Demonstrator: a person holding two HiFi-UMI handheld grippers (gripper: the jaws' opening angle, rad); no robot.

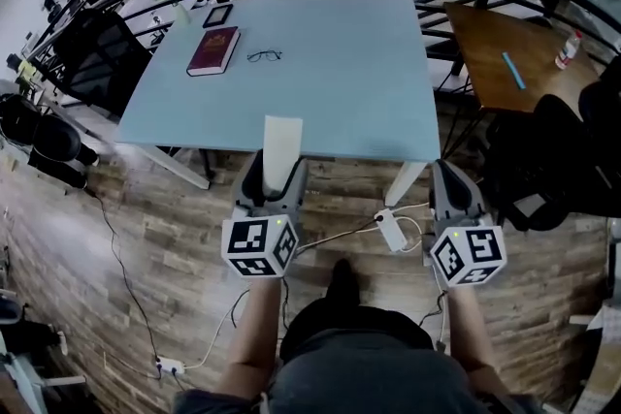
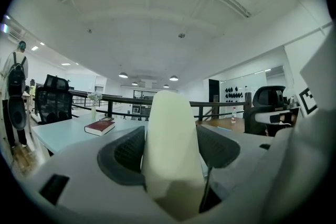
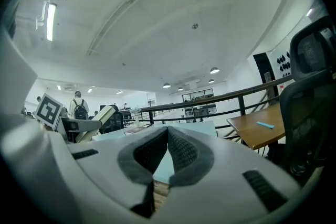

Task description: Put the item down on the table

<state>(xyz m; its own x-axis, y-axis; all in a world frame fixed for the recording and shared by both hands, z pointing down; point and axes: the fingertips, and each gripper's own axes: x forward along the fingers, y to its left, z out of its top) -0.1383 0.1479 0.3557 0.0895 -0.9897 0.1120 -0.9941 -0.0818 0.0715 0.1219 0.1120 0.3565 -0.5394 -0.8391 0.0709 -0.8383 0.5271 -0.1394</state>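
— Where is the dark red hardcover book [image 1: 213, 50] lying?
— On the far left part of the pale blue rectangular table [image 1: 340, 102]; the black-framed eyeglasses [image 1: 264, 56] are lying just to its right, apart from it; the small dark flat device [image 1: 216, 15] is sitting behind it, near the far edge.
— And the grippers?
— Both are hanging before the near edge, over the wooden plank floor [image 1: 146, 238]; the left gripper [image 1: 277, 175] is holding the cream tapered block [image 1: 280, 145] upright between its jaws; the right gripper [image 1: 452, 177] is sitting well to its right; the white power adapter [image 1: 393, 230] is lying on the floor between them.
— Further right?
— The brown wooden desk [image 1: 485, 34] is standing beside the table; the small white bottle [image 1: 568, 50] is resting on it.
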